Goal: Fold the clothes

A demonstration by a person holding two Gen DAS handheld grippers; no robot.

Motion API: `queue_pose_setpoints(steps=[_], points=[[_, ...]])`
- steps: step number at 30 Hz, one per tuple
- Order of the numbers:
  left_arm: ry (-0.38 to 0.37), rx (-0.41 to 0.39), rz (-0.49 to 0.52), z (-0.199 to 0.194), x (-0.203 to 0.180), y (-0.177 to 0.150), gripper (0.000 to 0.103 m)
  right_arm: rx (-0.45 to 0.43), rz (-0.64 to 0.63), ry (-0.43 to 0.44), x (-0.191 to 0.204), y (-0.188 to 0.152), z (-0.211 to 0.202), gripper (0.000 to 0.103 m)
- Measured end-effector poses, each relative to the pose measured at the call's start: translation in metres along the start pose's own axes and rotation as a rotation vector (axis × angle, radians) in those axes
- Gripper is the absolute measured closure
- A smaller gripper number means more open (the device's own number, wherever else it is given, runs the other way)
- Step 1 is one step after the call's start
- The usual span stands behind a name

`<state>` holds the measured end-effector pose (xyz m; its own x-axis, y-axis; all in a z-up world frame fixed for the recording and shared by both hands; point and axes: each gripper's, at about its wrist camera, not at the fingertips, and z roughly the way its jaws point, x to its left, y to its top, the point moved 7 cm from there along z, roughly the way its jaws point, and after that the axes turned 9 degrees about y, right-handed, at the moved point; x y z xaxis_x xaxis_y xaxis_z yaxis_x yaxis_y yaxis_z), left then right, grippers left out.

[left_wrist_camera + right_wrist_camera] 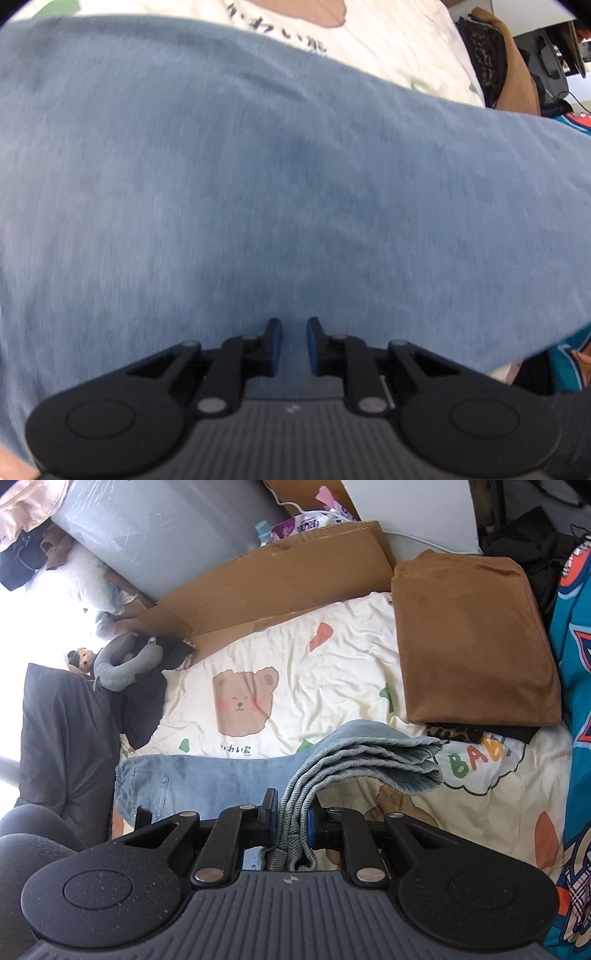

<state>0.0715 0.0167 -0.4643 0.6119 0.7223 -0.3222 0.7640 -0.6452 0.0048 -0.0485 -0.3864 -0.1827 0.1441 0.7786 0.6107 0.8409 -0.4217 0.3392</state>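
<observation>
Left wrist view: the left gripper point(294, 345) has its jaws spread a little, with a narrow gap between the blue pads and nothing pinched. Blue cloth fills nearly everything ahead of it; this is the denim garment point(258, 184), lying just beyond and beneath the fingertips. The gripper is likely poised low over the flat cloth to press it down or take a fresh hold (which of the two cannot be told, the picture being blurred). Beyond the cloth's far edge shows the printed bedsheet point(388, 44).

Right wrist view: the right gripper point(291, 821) is pinching a bunched stack of the denim garment point(369, 753), several layers squeezed between its pads. The held end arcs forward and to the right of the fingertips, lifted off the bed, while the rest lies flat ahead and to the left, a pocket showing. Gripping all the layers together probably keeps the edges aligned as the end is carried over for a fold. Farther ahead on the right rests a folded brown garment point(472, 638), presumably the finished pile, well apart from the denim. The bear-print bedsheet point(295, 664) lies under everything.
</observation>
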Motion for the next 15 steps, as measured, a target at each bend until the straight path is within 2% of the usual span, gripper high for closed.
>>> queue_pose_setpoints(steps=[7,15], points=[[0.005,-0.044,-0.038,-0.001,-0.001,0.04,0.09,0.002,-0.024,0.007,0.009,0.003,-0.001,0.089],[0.027,-0.083,-0.016,-0.003,-0.005,0.095,0.091,0.014,-0.063,0.017,0.026,0.013,-0.003,0.089]])
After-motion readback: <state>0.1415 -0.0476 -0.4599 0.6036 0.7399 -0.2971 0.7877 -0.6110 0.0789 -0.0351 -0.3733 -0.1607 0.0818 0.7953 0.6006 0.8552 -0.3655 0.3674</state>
